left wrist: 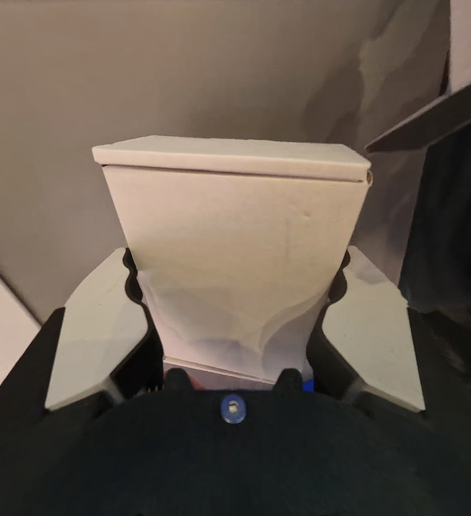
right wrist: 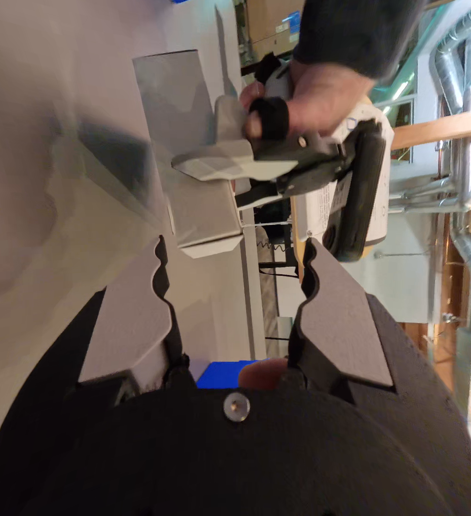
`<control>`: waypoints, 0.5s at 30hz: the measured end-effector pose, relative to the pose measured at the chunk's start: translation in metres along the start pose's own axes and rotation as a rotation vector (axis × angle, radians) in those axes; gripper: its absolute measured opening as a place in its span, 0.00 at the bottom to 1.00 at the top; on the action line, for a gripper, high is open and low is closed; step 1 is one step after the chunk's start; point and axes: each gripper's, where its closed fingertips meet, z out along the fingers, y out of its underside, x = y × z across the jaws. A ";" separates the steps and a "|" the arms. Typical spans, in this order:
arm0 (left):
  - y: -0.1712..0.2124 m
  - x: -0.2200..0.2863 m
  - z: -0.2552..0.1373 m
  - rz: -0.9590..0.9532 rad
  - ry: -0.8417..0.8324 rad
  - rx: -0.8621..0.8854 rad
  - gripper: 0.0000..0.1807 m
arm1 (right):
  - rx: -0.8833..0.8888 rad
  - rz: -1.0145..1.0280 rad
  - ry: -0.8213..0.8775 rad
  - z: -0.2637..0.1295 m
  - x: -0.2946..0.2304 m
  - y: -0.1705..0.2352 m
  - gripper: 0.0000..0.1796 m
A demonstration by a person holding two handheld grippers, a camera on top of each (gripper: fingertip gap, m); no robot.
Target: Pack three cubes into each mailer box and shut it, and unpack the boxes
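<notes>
My left gripper (left wrist: 239, 268) is clamped on a white mailer box (left wrist: 237, 223), one finger on each narrow side, the box filling the middle of the left wrist view with its lid shut and facing away at the top. It is thin folded cardboard: I judge it light and fairly stiff across the sides I am squeezing, though the wide face already carries small dents and would buckle under a hard pinch. The smooth card could slip between the pads, so a hold low on the two side walls, where they are braced, seems the safest place. If cubes are inside they could shift its balance; I cannot see in.

In the right wrist view, which is rolled sideways, the box (right wrist: 195, 195) sits in the centre against the pale surface (right wrist: 61, 293), with the left gripper (right wrist: 209, 156) across it and the person's hand (right wrist: 306, 103) wrapped round the handle in the upper middle, dark sleeve above. My right gripper (right wrist: 235, 257) holds nothing, its fingers spread apart just short of the box's near end. A blue cube (right wrist: 217, 374) shows at the lower centre, behind the fingers.
</notes>
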 end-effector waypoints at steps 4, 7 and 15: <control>-0.016 0.012 0.019 -0.073 0.144 0.018 0.73 | -0.057 -0.131 -0.066 0.013 -0.027 0.010 0.52; -0.027 0.021 0.025 -0.068 0.199 0.027 0.73 | -0.109 -0.169 -0.101 0.022 -0.041 0.021 0.46; -0.028 0.020 0.018 -0.048 0.095 0.066 0.69 | -0.122 -0.093 -0.176 0.028 -0.051 0.035 0.37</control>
